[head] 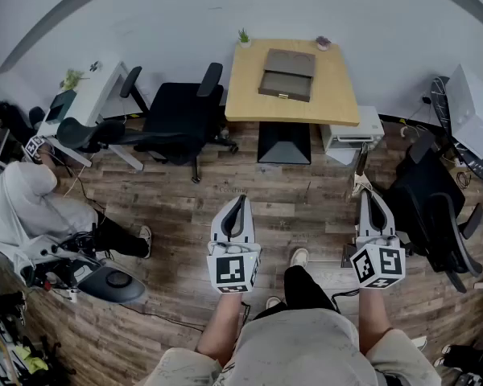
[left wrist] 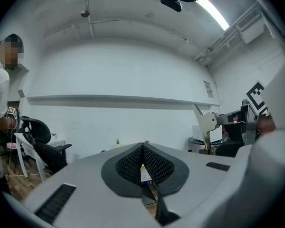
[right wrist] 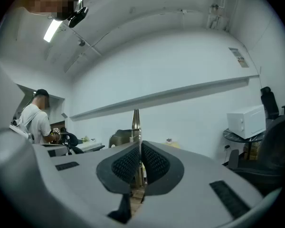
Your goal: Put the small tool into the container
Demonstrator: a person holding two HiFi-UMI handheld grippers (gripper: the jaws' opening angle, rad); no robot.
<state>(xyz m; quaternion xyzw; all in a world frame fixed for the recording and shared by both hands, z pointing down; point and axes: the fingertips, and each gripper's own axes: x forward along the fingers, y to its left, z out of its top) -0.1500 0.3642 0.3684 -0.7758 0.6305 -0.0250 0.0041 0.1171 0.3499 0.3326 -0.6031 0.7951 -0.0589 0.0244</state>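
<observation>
A grey flat container (head: 288,74) lies on the light wooden table (head: 338,95) across the room, far from both grippers. My right gripper (head: 369,195) (right wrist: 138,148) is shut on the small tool (head: 360,182) (right wrist: 136,121), a metal blade with a pale handle that pokes out past the jaw tips. The same tool (left wrist: 208,122) shows at the right of the left gripper view. My left gripper (head: 240,202) (left wrist: 143,148) is shut with nothing between its pads. Both are held above the wood floor, pointing toward the table.
A black office chair (head: 177,115) stands left of the table and another (head: 435,207) beside my right gripper. A person (head: 24,207) sits at the left. A white cabinet (head: 354,131) stands by the table's right leg. Two small plants (head: 243,36) sit on the table's far edge.
</observation>
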